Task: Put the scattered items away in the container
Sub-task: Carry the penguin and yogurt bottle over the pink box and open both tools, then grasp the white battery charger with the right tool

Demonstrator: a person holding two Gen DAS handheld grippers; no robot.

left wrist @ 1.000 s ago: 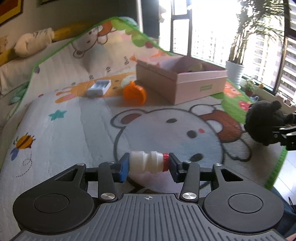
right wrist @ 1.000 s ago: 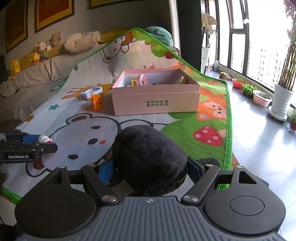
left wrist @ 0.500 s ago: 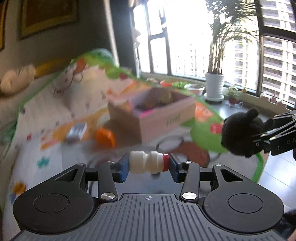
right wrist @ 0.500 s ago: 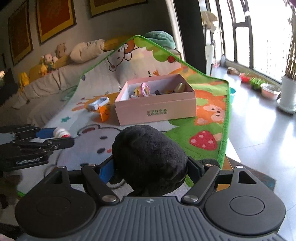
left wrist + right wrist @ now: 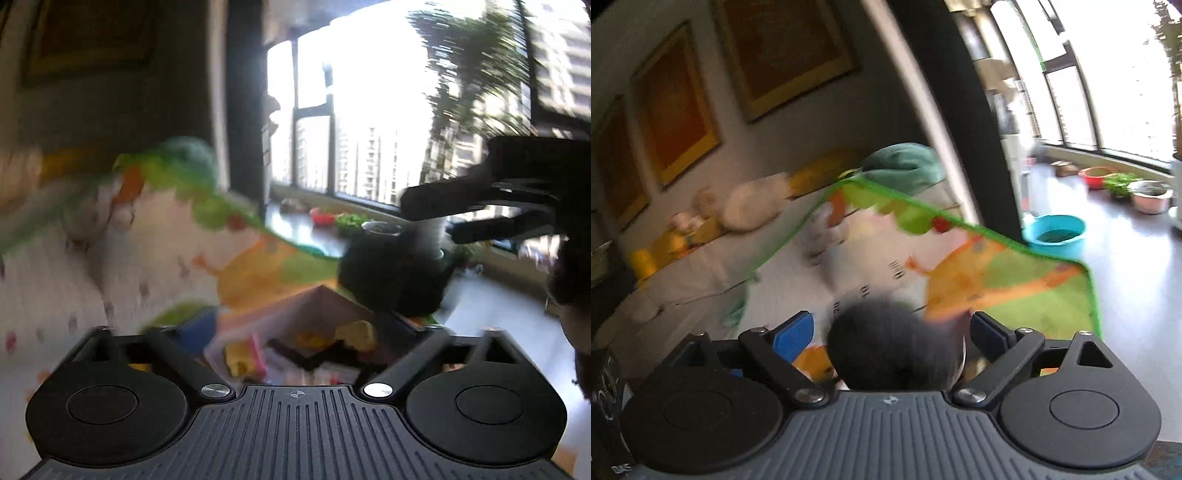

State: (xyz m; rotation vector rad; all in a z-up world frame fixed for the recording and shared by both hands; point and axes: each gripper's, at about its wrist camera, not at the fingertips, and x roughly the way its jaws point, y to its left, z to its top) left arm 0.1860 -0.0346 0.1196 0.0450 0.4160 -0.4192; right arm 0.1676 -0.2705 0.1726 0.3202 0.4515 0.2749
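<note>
Underneath everything lies the cartoon play mat (image 5: 997,273), green-edged and blurred in both views, draped up against a sofa (image 5: 683,266) with plush toys along its back. Next in size is the pink box (image 5: 317,306), seen from the left wrist view just beyond the left gripper (image 5: 306,336), with small yellow and pink items lying inside it. That gripper's jaws are opening and stand wide apart, and nothing is visible between them (the box interior shows straight through the gap). Then the black plush toy (image 5: 894,343): in the right wrist view it sits between the fingers of the right gripper (image 5: 892,332), whose jaws are also opening, with the blue pads (image 5: 794,336) clear of the fur on both sides. From the left wrist view the toy appears over the box's far corner, below the right gripper's dark fingers.
</note>
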